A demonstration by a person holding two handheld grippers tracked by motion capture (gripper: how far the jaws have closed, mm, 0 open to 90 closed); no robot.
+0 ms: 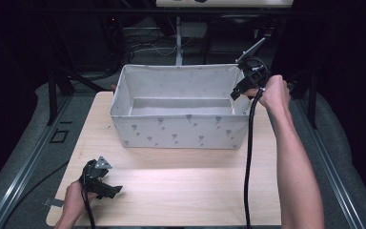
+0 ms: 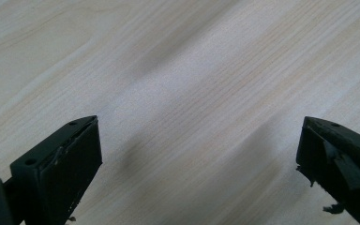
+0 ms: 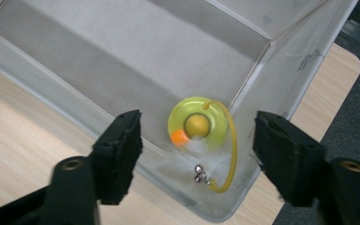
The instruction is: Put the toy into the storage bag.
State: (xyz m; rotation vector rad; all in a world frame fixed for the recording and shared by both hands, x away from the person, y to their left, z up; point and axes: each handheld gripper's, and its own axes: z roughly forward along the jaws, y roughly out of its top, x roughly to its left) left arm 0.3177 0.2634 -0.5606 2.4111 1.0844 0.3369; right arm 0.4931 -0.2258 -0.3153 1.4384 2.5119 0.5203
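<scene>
A grey fabric bin [image 1: 181, 131] with a small printed pattern stands at the back of the wooden table [image 1: 181, 186]. My right gripper [image 1: 237, 91] hovers open over the bin's right end. In the right gripper view, its jaws frame a yellow-green ring toy [image 3: 198, 123] with an orange ball, white feathers and small bells, lying in a corner of the bin [image 3: 122, 56]. My left gripper [image 1: 114, 190] rests low at the table's front left, open. In the left gripper view its fingertips [image 2: 70, 154] hang over bare wood with nothing between them.
The bin takes up the far half of the table; bare wood [image 2: 192, 93] stretches in front of it. A black cable [image 1: 249, 157] trails from the right gripper across the table's right side. Dark frames and floor rails [image 1: 38, 143] surround the table.
</scene>
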